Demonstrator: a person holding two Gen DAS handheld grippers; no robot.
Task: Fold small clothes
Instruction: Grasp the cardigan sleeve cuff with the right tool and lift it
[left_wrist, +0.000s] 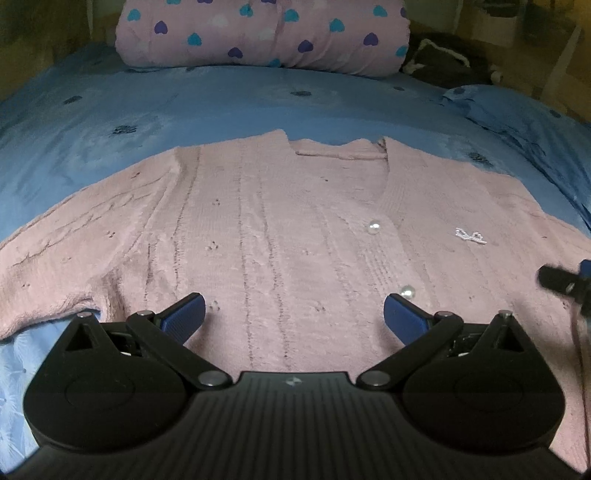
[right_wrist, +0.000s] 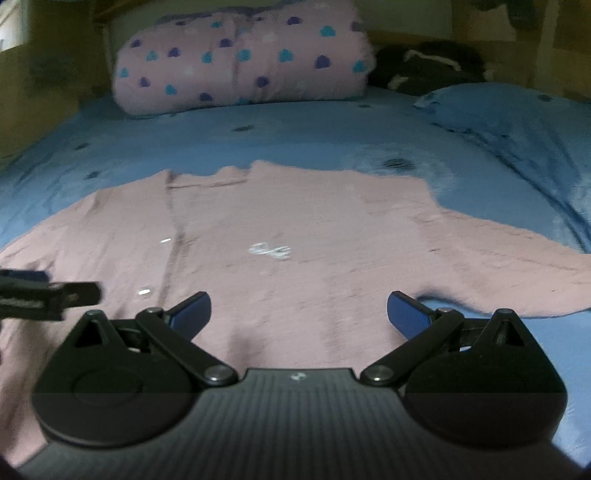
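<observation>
A small pink knit cardigan (left_wrist: 280, 229) lies spread flat, front up, on the blue bedsheet (left_wrist: 110, 110), sleeves out to both sides, with pearl buttons (left_wrist: 373, 226) and a small silver bow (left_wrist: 471, 236). It also shows in the right wrist view (right_wrist: 295, 236). My left gripper (left_wrist: 294, 314) is open and empty, low over the cardigan's lower left half. My right gripper (right_wrist: 299, 312) is open and empty over the lower right half, near the right sleeve (right_wrist: 517, 266). Each gripper's tip shows at the edge of the other's view.
A rolled pink blanket with hearts (left_wrist: 262, 33) lies at the head of the bed. A blue pillow (right_wrist: 517, 122) is at the right, with a dark garment (right_wrist: 428, 66) behind it. Wooden bed frame surrounds the mattress.
</observation>
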